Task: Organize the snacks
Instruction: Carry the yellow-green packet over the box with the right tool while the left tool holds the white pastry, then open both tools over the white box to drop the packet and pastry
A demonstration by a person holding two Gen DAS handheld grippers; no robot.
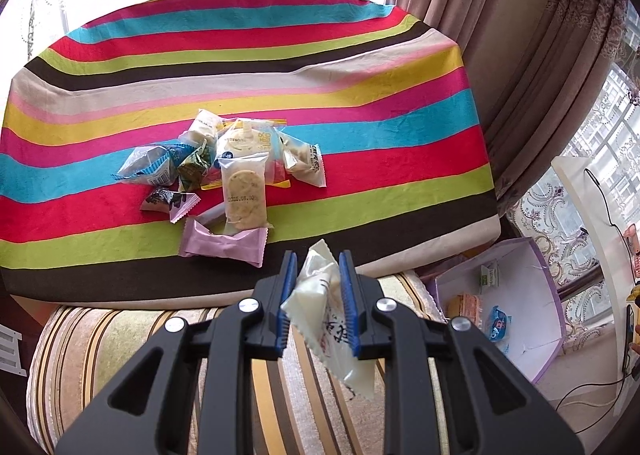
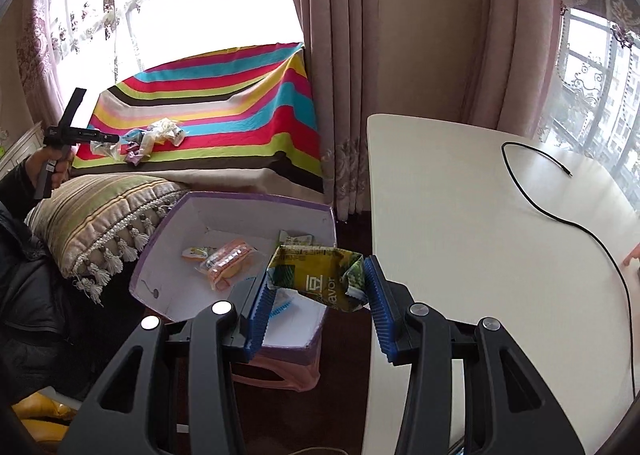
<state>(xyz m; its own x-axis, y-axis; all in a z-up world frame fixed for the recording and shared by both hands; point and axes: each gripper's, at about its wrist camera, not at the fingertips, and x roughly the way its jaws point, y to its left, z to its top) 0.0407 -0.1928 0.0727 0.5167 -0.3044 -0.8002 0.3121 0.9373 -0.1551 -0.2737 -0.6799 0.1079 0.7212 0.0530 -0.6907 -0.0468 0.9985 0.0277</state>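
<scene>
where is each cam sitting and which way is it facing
Left wrist: rides the left hand-held gripper, angled down at the snack pile on the striped cloth; its jaws clamp a white packet.
Right wrist: rides the right hand-held gripper, angled down over the purple box, gripping a green packet; the person's dark sleeve shows.
Shared: cloth, pile, box, striped cushion.
</scene>
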